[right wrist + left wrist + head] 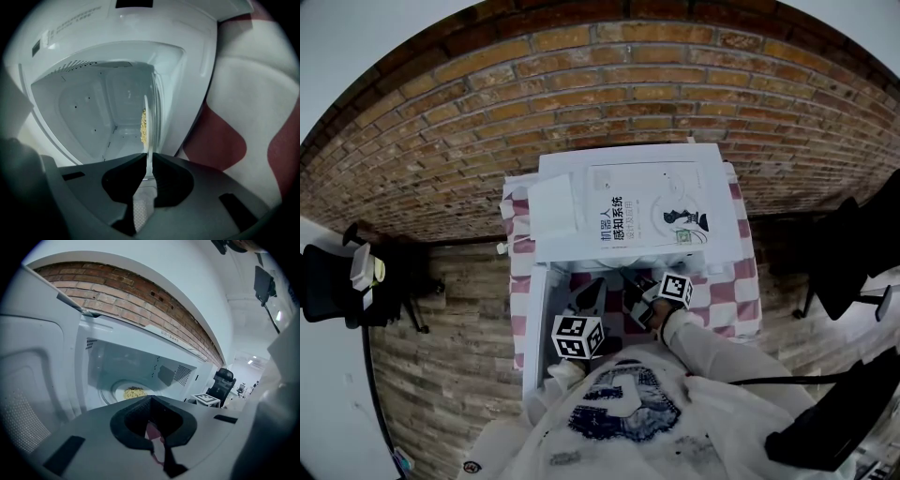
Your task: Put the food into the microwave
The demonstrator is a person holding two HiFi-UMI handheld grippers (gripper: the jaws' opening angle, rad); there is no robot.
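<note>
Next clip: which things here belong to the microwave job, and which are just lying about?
Job: white microwave oven, door open; white plate of yellow food; right gripper clamped on its rim.
Lying about: white book and white box on the microwave; black office chair.

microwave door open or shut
Open: the door is swung aside and the food shows in the cavity.
</note>
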